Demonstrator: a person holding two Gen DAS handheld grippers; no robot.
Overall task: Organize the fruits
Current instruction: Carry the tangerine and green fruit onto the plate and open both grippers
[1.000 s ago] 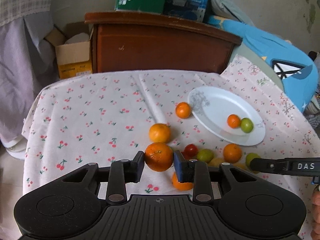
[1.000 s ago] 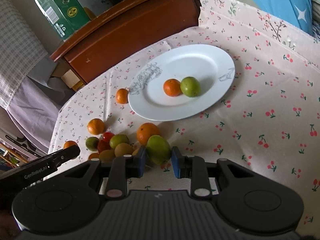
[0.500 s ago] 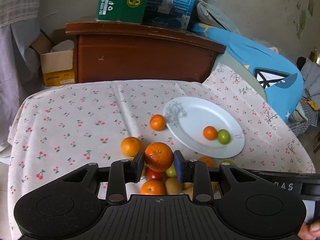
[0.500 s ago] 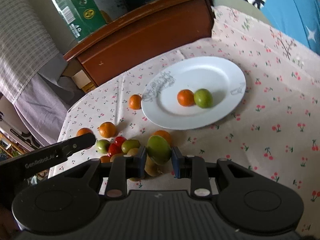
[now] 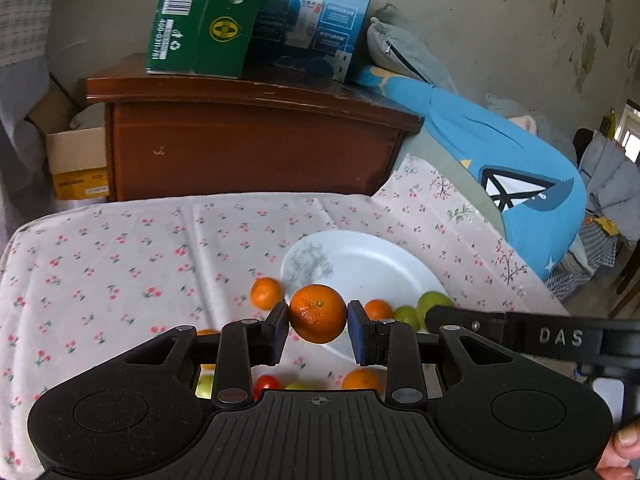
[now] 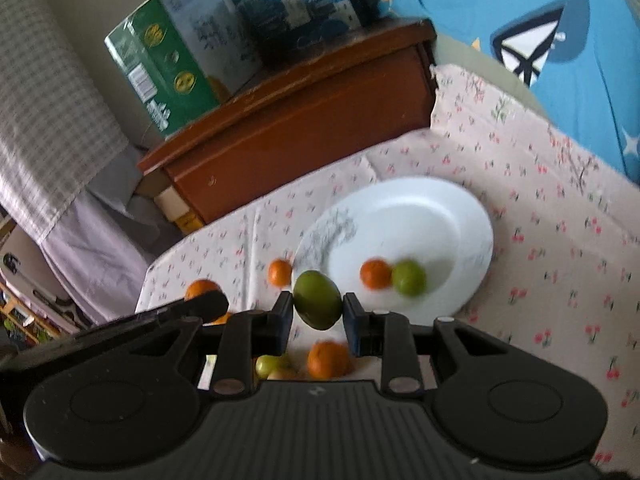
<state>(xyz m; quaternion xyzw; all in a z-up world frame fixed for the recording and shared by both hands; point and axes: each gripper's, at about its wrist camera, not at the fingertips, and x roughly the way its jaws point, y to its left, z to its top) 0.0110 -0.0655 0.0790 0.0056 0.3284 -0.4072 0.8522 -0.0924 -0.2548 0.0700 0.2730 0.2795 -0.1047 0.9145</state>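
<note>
My left gripper [image 5: 318,330] is shut on a large orange [image 5: 318,313] and holds it in the air over the near rim of the white plate [image 5: 360,264]. My right gripper [image 6: 317,316] is shut on a green mango [image 6: 318,299], also lifted, at the plate's [image 6: 440,208] near left rim. On the plate lie a small orange [image 6: 375,274] and a green lime [image 6: 408,277]. The right gripper's finger [image 5: 480,326] reaches in from the right in the left wrist view.
Loose fruit lies on the cherry-print tablecloth [image 5: 120,264] near the plate: oranges [image 5: 266,293] [image 6: 328,360], a red tomato [image 5: 267,385], green fruits [image 6: 267,365]. A brown wooden cabinet [image 5: 248,144] with boxes [image 5: 200,16] stands behind the table. A blue plush [image 5: 520,184] lies at right.
Both grippers have risen and moved forward towards the plate, each carrying its fruit off the table. The pile of loose fruit has dropped below the fingers.
</note>
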